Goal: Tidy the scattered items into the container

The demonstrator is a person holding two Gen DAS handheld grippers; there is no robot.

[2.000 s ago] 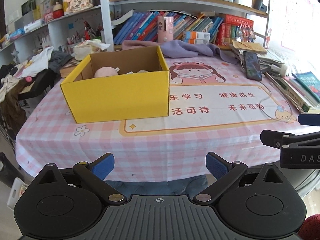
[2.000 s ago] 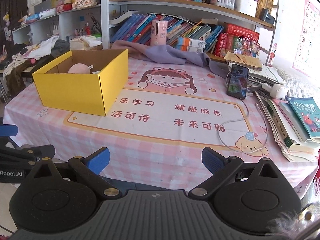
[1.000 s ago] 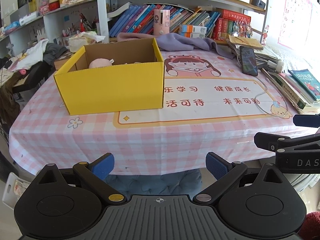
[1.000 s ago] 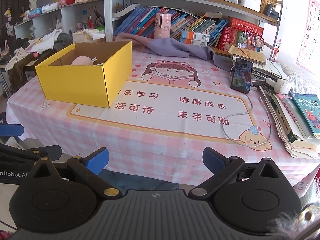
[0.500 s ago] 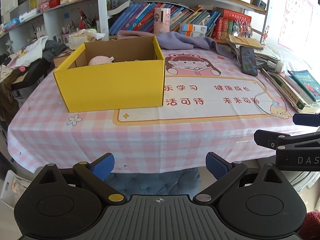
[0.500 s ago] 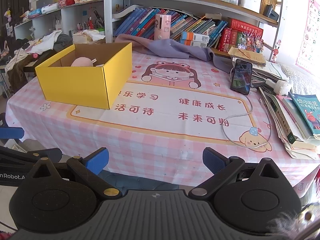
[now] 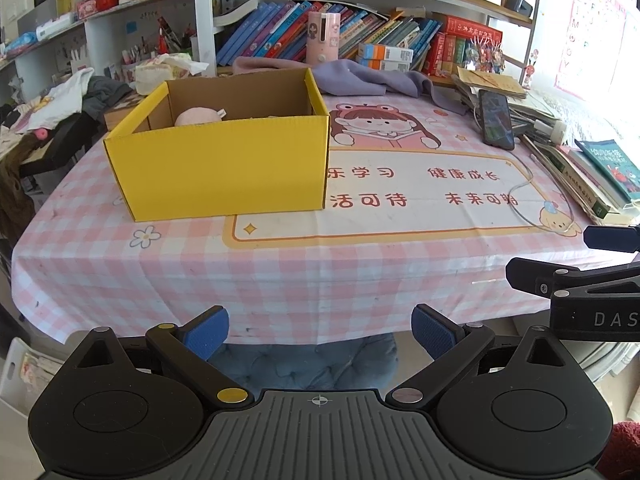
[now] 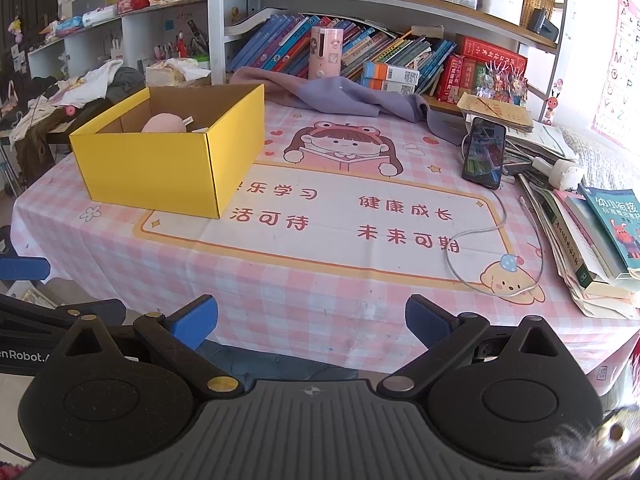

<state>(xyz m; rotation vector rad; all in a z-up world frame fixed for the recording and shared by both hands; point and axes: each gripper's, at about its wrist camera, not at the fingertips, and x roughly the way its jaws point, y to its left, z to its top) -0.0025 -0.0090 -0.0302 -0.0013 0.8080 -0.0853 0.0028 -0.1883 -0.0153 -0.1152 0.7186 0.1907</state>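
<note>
A yellow cardboard box [image 7: 224, 168] stands on the left of the pink checked tablecloth [image 7: 320, 264]; it also shows in the right wrist view [image 8: 160, 168]. A pink plush item [image 7: 198, 115] lies inside it, also seen in the right wrist view [image 8: 164, 123]. My left gripper [image 7: 320, 330] is open and empty, held off the table's front edge. My right gripper [image 8: 311, 318] is open and empty, also in front of the table. The right gripper's fingers [image 7: 560, 280] show at the right of the left wrist view.
A phone [image 8: 484, 152] leans at the right with a white cable [image 8: 480, 236] looping from it. Stacked books [image 8: 592, 240] lie along the right edge. A purple cloth [image 8: 336, 96] and a pink cup [image 8: 326, 52] sit at the back below bookshelves.
Both grippers have drawn back from the table, so its front edge and hanging cloth now show. Jaws stay open. The box has not moved.
</note>
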